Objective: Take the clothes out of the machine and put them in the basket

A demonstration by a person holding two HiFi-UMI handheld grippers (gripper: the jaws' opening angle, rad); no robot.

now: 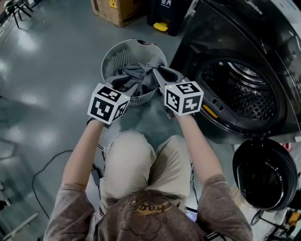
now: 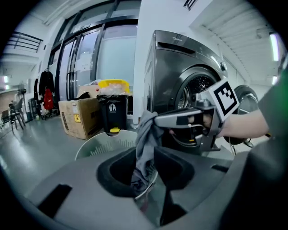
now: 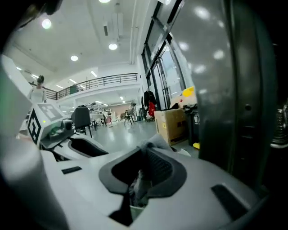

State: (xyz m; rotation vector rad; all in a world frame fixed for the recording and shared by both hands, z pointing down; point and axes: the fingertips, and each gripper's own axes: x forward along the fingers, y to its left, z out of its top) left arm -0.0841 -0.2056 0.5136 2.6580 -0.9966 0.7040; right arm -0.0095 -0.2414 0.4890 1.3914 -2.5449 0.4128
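Hidden or unclear
- Basket (image 1: 114,52) contents mostly covered by grey cloth (image 1: 136,71); a dark reddish bit at the far rim, cannot tell what
- Left gripper (image 1: 133,86): fingers narrow, cloth clamped between them; the fingertips are buried in folds in the head view
- Right gripper (image 1: 155,71): fingers nearly together, pinching an upper fold of the same cloth, just above the basket's near-right edge
- Cloth hangs from the right fingers, passes through the left ones and drapes into the basket
- Machine (image 1: 207,28) cut off at top and right edges; drum (image 1: 247,96) shows its perforated wall, the lower front hidden behind the rim
- Right gripper view: the machine's side fills the right half, and the gripper's own body covers the basket

Surface and room
- Basket stands on a glossy grey floor (image 1: 47,70), just left of the machine; lights reflect in it
- Round door (image 1: 265,174) swung open, near the person's right elbow
- Box (image 1: 117,10) and black bin (image 2: 112,112) beyond the basket
- Cable (image 1: 44,169) on the floor at left
- Tall windows, balcony rail and chairs far off
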